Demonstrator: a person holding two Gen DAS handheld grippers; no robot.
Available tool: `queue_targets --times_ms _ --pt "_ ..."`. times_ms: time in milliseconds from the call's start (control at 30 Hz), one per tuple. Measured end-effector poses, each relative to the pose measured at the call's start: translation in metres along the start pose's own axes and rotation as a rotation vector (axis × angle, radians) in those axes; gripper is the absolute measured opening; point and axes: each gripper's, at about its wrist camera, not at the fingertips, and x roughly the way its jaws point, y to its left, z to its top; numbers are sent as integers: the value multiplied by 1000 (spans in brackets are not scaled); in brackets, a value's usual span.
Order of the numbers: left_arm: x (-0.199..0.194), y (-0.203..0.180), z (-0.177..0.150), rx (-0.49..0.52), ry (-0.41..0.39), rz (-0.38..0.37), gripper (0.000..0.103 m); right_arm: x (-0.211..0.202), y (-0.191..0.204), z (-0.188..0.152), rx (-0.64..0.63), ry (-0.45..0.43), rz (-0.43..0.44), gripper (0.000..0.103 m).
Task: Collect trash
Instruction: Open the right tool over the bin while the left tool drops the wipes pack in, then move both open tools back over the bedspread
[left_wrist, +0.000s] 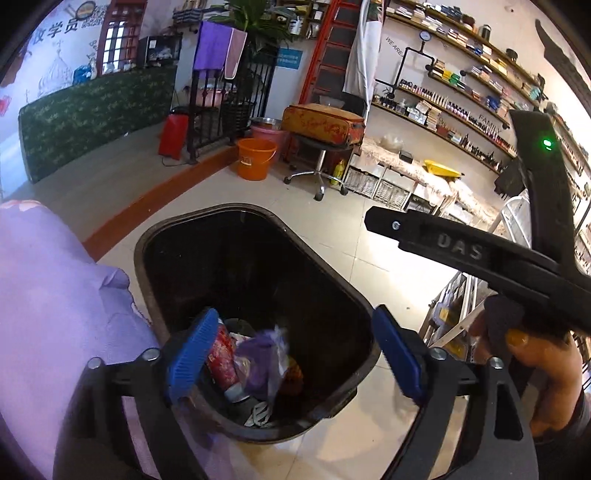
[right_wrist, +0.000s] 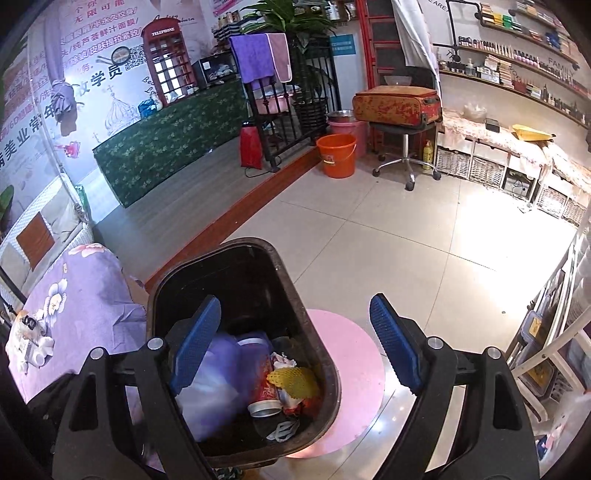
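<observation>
Both claws hang over the black trash bin (left_wrist: 258, 280), which stands on the tiled floor (right_wrist: 388, 240) just beside a bed w/ purple floral cover (right_wrist: 85, 288). Left claw (left_wrist: 295, 354) is spread wide, nothing between its blue pads (left_wrist: 194, 354); right claw (right_wrist: 295, 343) likewise wide apart & empty. Trash sits in the bin bottom: purple plastic bag (right_wrist: 218, 376), red can (right_wrist: 266, 395) lying on its side, yellow foam net (right_wrist: 291, 382), crumpled wrappers. Pink round mat (right_wrist: 354, 376) touches the bin's right side. In left view the other tool's black body (left_wrist: 480, 258) & the hand (left_wrist: 535, 369) holding it show at right. Orange bucket (right_wrist: 336, 155) & swivel chair w/ a worn suitcase (right_wrist: 395, 105) stand well apart, by the far wall
</observation>
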Motion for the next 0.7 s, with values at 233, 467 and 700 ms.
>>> queue_targets --times_ms 233,467,700 --pt "-24 -2 -8 49 -34 71 97 -1 1 1 -4 9 15 82" --pt "-55 13 -12 5 -63 103 97 -1 20 -2 -42 13 72 83" --pt "-86 32 -19 -40 -112 157 97 -2 51 -10 -91 49 188 84"
